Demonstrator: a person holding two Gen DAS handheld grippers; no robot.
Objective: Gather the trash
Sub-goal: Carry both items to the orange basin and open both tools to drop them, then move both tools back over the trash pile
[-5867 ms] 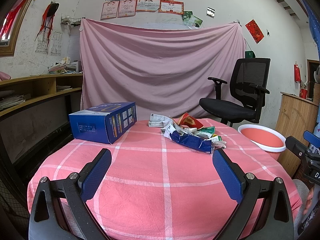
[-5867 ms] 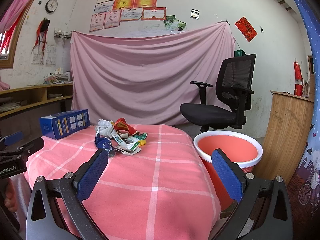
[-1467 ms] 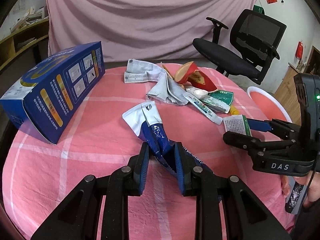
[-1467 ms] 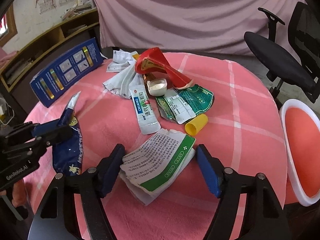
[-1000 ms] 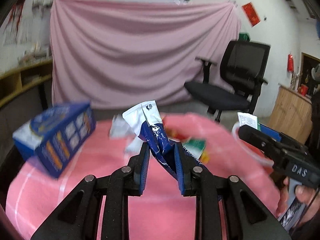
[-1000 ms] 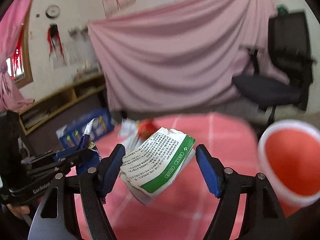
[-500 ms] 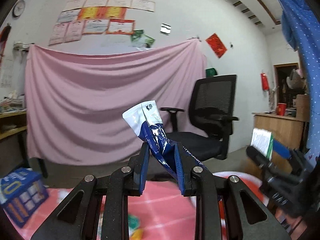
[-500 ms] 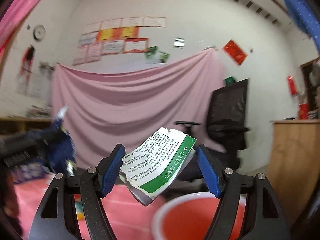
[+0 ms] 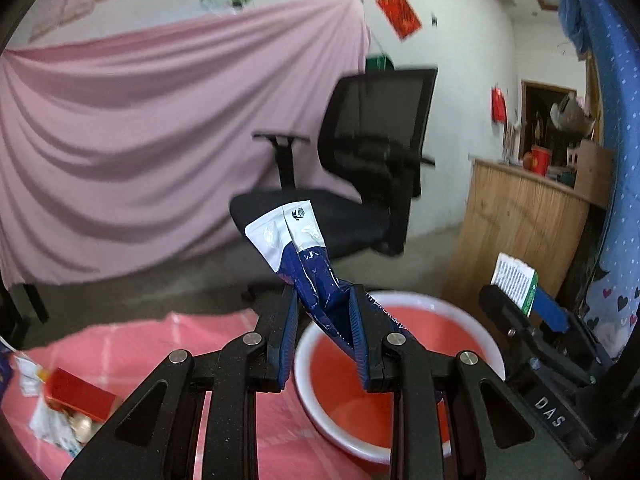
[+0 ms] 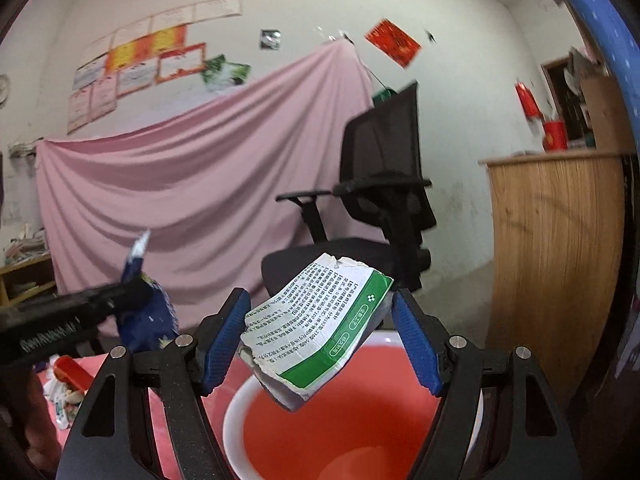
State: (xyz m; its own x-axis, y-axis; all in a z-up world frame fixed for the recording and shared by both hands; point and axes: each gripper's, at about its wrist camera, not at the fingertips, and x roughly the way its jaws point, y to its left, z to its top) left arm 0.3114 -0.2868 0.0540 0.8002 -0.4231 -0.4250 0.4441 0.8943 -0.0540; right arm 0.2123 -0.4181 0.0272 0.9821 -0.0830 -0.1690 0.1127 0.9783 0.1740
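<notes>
Blue-and-white crinkled wrapper point(image 9: 306, 264); white carton point(image 10: 320, 320) with a green band and black print; red bin point(image 10: 344, 436), white-rimmed; pink checked tablecloth point(image 9: 132, 356).

A black mesh-backed office chair point(image 9: 360, 168) stands before a pink cloth backdrop point(image 9: 132, 132) hung on the white wall. Right of it is a wooden counter point(image 10: 556, 264) with a red cup point(image 10: 554, 136) on top. Certificates point(image 10: 136, 68) hang above the cloth.

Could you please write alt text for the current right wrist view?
The right gripper holds a torn green-and-white carton above a red basin. An office chair stands before a pink curtain.
</notes>
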